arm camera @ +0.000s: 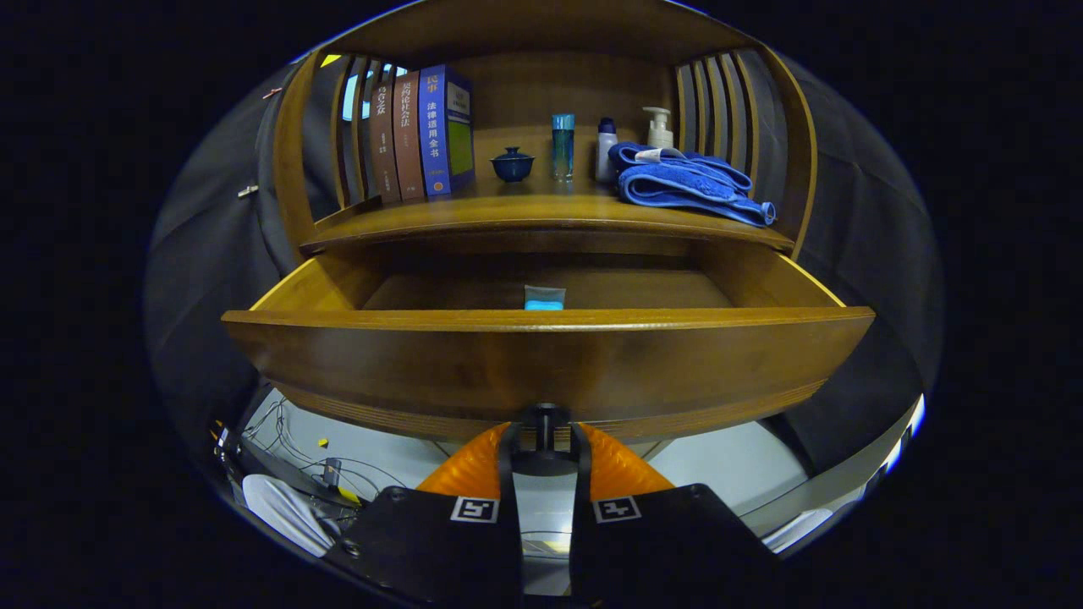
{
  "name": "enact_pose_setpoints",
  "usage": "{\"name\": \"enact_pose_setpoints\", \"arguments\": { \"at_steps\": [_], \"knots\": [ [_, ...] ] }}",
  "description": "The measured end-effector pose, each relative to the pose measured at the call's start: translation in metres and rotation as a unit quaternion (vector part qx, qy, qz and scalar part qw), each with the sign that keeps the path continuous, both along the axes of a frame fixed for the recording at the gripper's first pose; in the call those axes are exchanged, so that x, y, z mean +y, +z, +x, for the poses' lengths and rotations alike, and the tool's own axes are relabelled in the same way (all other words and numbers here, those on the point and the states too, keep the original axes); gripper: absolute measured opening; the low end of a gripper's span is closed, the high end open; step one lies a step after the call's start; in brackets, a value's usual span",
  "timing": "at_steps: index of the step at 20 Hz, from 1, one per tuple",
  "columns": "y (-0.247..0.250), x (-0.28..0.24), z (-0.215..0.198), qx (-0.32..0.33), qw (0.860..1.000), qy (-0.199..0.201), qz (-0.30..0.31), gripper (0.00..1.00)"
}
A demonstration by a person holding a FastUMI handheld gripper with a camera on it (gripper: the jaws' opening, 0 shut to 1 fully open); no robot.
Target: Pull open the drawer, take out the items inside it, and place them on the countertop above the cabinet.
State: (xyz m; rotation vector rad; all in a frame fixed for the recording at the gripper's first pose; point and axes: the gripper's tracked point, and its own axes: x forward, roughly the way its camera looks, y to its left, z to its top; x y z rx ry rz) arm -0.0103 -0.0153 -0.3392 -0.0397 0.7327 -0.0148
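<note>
Blue book (446, 131) spine: "法律适用全书"; brown book (409, 135) spine: "契约论社会法".

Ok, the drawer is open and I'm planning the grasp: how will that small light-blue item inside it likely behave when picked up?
The small light-blue item looks low and flat on the drawer floor, so it is probably light and unlikely to roll. Its front edge hides its lower part, so stiffness is unclear. The gripper fingers close on the drawer's dark knob; they must release first.
</note>
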Motion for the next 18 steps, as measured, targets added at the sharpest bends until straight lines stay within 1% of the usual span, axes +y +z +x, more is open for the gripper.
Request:
{"name": "enact_pose_setpoints", "arguments": {
  "at_steps": [11, 18],
  "knots": [
    [-0.005, -0.001, -0.059, 0.038, 0.999, -0.006, 0.002, 0.26],
    [-0.007, -0.001, -0.066, 0.045, 0.999, -0.006, 0.0, 0.26]
  ]
}}
